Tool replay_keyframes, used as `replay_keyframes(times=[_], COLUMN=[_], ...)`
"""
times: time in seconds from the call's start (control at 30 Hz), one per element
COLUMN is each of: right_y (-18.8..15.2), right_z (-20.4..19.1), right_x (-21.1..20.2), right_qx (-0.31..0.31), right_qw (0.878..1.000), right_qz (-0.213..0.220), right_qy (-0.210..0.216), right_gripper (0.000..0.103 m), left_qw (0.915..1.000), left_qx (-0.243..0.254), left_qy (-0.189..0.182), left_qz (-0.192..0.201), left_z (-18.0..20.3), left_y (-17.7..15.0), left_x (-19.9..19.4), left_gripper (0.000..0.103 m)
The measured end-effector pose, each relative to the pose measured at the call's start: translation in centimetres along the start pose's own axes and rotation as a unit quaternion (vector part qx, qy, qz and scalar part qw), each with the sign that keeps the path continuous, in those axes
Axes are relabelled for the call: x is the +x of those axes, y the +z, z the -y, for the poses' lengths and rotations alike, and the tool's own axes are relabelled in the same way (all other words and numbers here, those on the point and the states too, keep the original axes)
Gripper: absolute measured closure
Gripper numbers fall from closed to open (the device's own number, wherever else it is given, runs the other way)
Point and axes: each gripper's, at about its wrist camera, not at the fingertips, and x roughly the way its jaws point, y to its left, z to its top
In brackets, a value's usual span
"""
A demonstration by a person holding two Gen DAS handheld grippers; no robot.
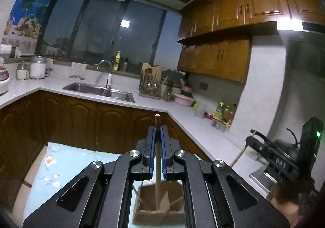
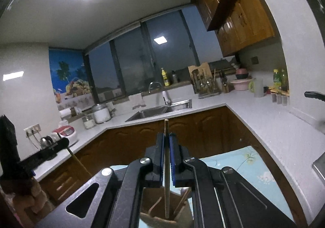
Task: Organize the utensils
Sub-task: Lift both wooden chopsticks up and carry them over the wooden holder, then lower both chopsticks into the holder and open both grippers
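so i've got both clamped: left gripper (image 1: 158, 129) on a chopstick (image 1: 157, 152), right gripper (image 2: 167, 136) on another chopstick (image 2: 167, 167). each stands upright between the jaws, brown holder (image 1: 158, 205) straight below, equally close.

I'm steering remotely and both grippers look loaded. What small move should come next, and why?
Probably lower the left gripper so its thin wooden chopstick drops into the brown cardboard box below. Both grippers are shut on upright sticks, the right gripper on another thin wooden stick, and other sticks already lean inside the box.
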Motion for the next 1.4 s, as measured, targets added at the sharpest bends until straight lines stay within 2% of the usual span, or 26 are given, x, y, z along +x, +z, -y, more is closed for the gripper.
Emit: replay_keyframes(times=[0.13, 0.33, 0.57, 0.97, 1.07, 1.1, 1.17, 1.2, 1.27, 1.33, 1.37, 1.4], right_y=[-2.3, -5.8, -8.1, -7.8, -7.7, -7.7, -7.5, -7.4, -7.0, -6.5, -6.3, -6.2], right_z=[0.2, 0.9, 2.3, 2.7, 2.7, 2.7, 3.0, 3.3, 3.4, 3.3, 3.3, 3.2], right_x=[1.5, 2.7, 4.2, 4.8, 5.0, 5.0, 4.6, 4.3, 3.4, 2.0, 1.5, 0.7], right_qx=[-0.003, 0.001, 0.022, 0.028, 0.031, 0.032, 0.04, 0.045, 0.051, 0.05, 0.05, 0.05], right_qw=[1.0, 1.0, 0.998, 0.996, 0.996, 0.996, 0.996, 0.996, 0.997, 0.997, 0.998, 0.998], right_qz=[0.004, -0.003, -0.044, -0.074, -0.082, -0.082, -0.08, -0.076, -0.062, -0.043, -0.038, -0.03], right_qy=[-0.019, -0.029, -0.029, -0.032, -0.033, -0.033, -0.03, -0.026, -0.023, -0.026, -0.024, -0.02], right_gripper=[0.098, 0.098, 0.098, 0.097, 0.093, 0.092, 0.09, 0.08, 0.062, 0.059, 0.056, 0.044], left_qw=[0.9996, 0.9986, 0.9963, 0.995, 0.9941, 0.994, 0.9939, 0.9943, 0.9946, 0.9945, 0.9945, 0.9944], left_qx=[-0.026, -0.028, -0.026, -0.019, -0.022, -0.025, -0.026, -0.028, -0.032, -0.038, -0.041, -0.044], left_qy=[0.016, 0.031, 0.04, 0.039, 0.041, 0.038, 0.041, 0.042, 0.043, 0.046, 0.048, 0.052], left_qz=[-0.002, -0.033, -0.072, -0.09, -0.098, -0.1, -0.099, -0.094, -0.088, -0.086, -0.084, -0.081], left_z=[-1.0, -1.8, -2.6, -2.8, -2.8, -2.8, -2.7, -2.7, -2.7, -2.7, -2.8, -2.8], left_y=[-2.1, -6.3, -9.7, -9.1, -8.9, -8.8, -8.7, -8.6, -8.5, -8.5, -8.5, -8.6], left_x=[2.0, 4.4, 5.4, 5.7, 5.8, 5.7, 5.3, 4.8, 3.9, 3.0, 2.5, 1.9], left_gripper=[0.099, 0.099, 0.098, 0.098, 0.097, 0.094, 0.078, 0.068, 0.062, 0.046, 0.041, 0.033])
